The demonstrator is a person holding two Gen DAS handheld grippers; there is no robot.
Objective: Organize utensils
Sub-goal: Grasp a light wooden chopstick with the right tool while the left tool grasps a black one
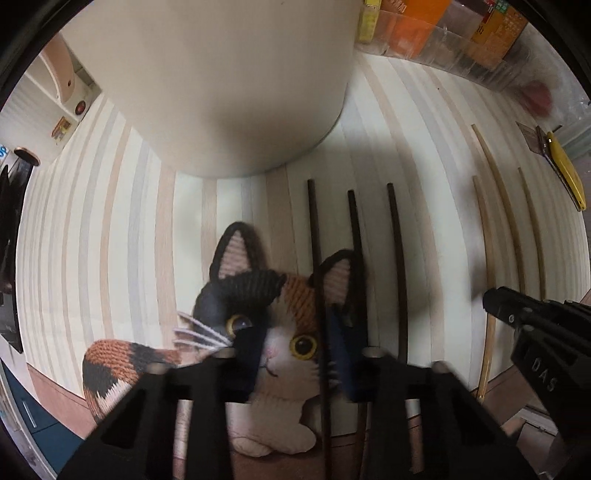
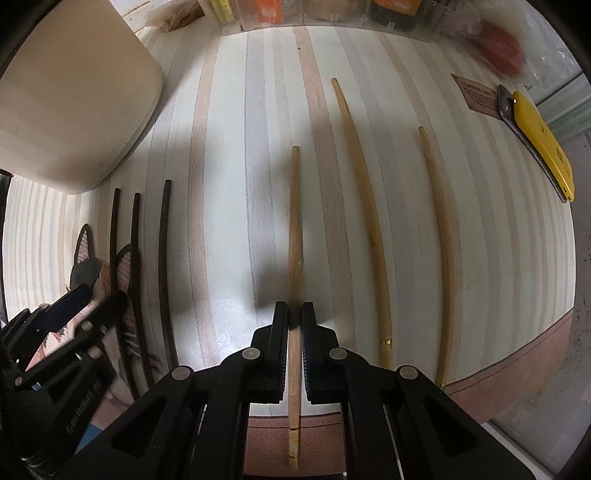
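Three dark chopsticks lie side by side on the striped mat (image 1: 110, 221). My left gripper (image 1: 297, 350) points down over the knitted cat coaster (image 1: 291, 295). Its jaws stand apart around the leftmost dark chopstick (image 1: 313, 221), which runs close to the right pad (image 1: 347, 343). The other dark chopsticks (image 1: 354, 221) (image 1: 397, 258) lie further right. Three pale bamboo chopsticks lie to the right. My right gripper (image 2: 294, 314) is shut on the leftmost bamboo chopstick (image 2: 295, 221). The other two bamboo chopsticks (image 2: 365, 192) (image 2: 439, 240) lie free.
A large beige container (image 1: 221, 92) stands behind the dark chopsticks. A yellow utility knife (image 2: 543, 144) lies at the far right beside a small brown card (image 2: 478, 96). Clear boxes (image 1: 443, 33) line the back. The table's brown front edge (image 2: 517, 369) runs close below the chopstick ends.
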